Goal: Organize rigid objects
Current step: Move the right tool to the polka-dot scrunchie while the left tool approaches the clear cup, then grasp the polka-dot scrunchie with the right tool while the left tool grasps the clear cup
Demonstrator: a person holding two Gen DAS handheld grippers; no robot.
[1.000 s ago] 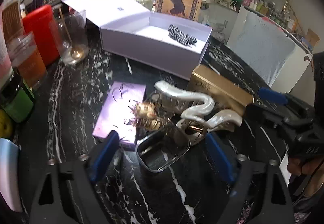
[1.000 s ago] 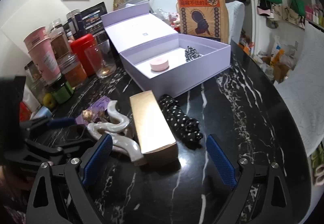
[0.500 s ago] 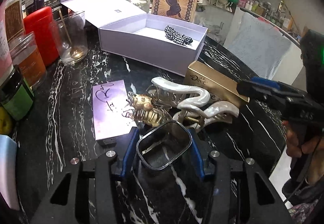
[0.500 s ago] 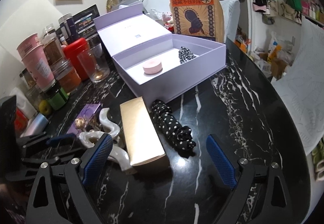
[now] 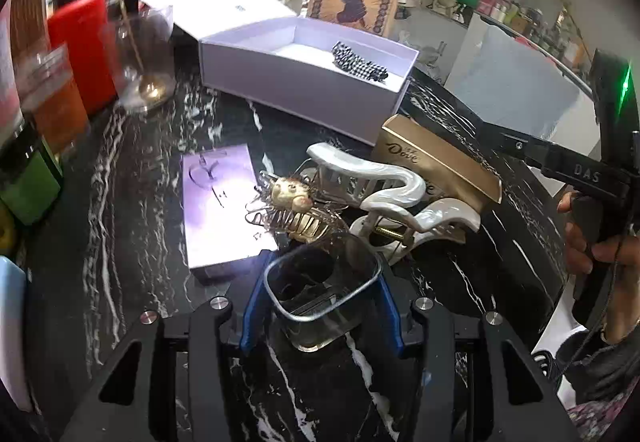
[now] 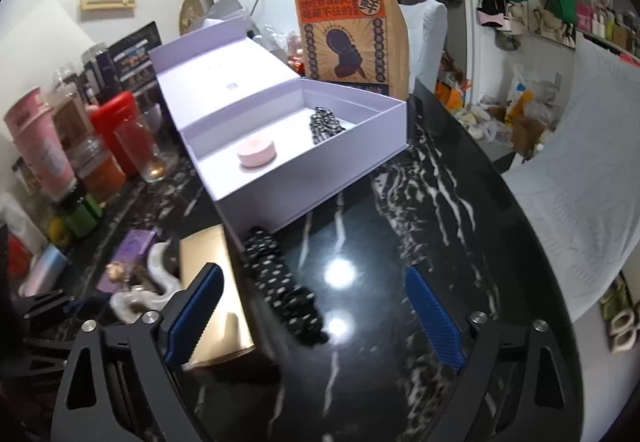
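My left gripper (image 5: 320,306) is shut on a small clear square glass container (image 5: 322,288) and holds it just above the black marble table. Beyond it lie a gold hair clip (image 5: 294,208), a white pearly claw clip (image 5: 384,194), a purple card box (image 5: 220,208) and a gold Dove box (image 5: 440,166). The open lilac box (image 5: 304,82) holds a checked scrunchie (image 5: 360,62). My right gripper (image 6: 316,318) is open and empty above a black dotted scrunchie (image 6: 280,282) beside the gold box (image 6: 212,282). A pink round tin (image 6: 256,152) sits in the lilac box (image 6: 320,162).
Jars, a red canister (image 5: 80,42) and a drinking glass (image 5: 144,62) line the left side. A brown paper bag (image 6: 348,30) stands behind the lilac box. The table edge curves along the right (image 6: 520,242), with a white cloth beyond.
My left gripper closed on the glass container and lifted it slightly. My right gripper moved forward and right, toward the lilac box, staying open.
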